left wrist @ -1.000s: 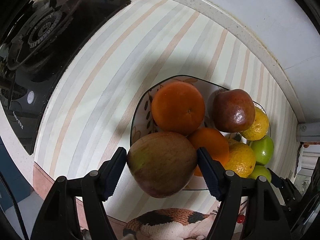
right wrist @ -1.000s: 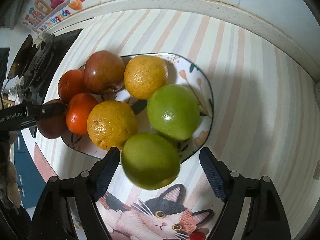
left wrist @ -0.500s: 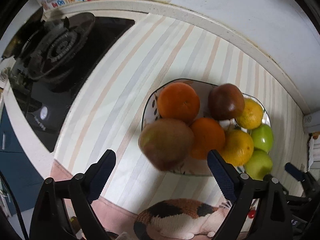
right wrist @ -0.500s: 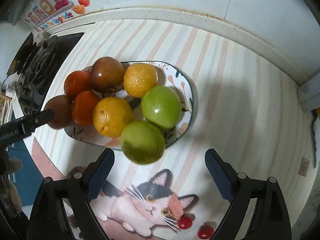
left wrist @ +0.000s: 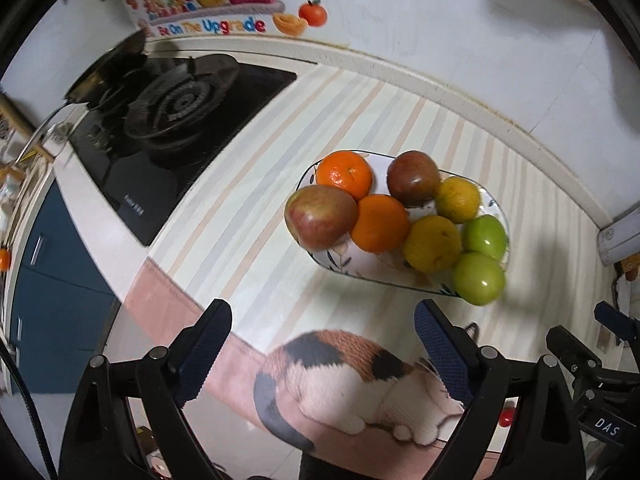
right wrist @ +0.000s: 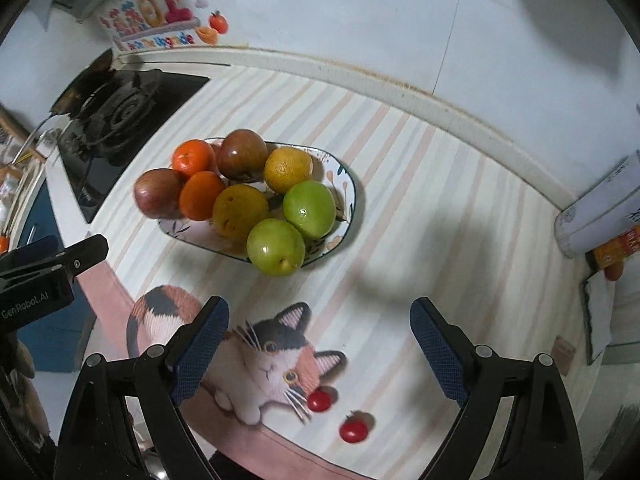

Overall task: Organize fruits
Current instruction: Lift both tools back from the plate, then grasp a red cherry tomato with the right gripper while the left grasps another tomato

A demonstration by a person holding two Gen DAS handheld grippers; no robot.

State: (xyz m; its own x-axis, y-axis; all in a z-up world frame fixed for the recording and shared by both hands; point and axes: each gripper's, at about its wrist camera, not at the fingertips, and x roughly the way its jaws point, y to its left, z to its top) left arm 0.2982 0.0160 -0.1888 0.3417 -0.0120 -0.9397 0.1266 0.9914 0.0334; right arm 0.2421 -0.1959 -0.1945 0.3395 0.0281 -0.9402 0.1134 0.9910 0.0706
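A patterned oval plate (left wrist: 340, 273) (right wrist: 353, 200) holds several fruits side by side. In the left wrist view a red-green apple (left wrist: 320, 216) lies at its left end and a green apple (left wrist: 478, 278) at its right end. Between them lie oranges (left wrist: 380, 222), a dark red apple (left wrist: 414, 178) and yellow citrus (left wrist: 432, 243). My left gripper (left wrist: 322, 312) hangs open and empty above the mat, short of the plate. My right gripper (right wrist: 319, 306) is likewise open and empty, with the green apple (right wrist: 275, 247) well beyond its tips.
A black gas stove (left wrist: 176, 108) with a pan sits left of the striped mat (right wrist: 420, 200). The mat's near part shows a cat picture (right wrist: 276, 360). The tiled wall runs behind, and a white roll (right wrist: 600, 216) lies at the right.
Both grippers opened wider, rose and drew back from the plate. The left let go of the red-green apple, the right left the green apple; both fruits now rest on the plate.
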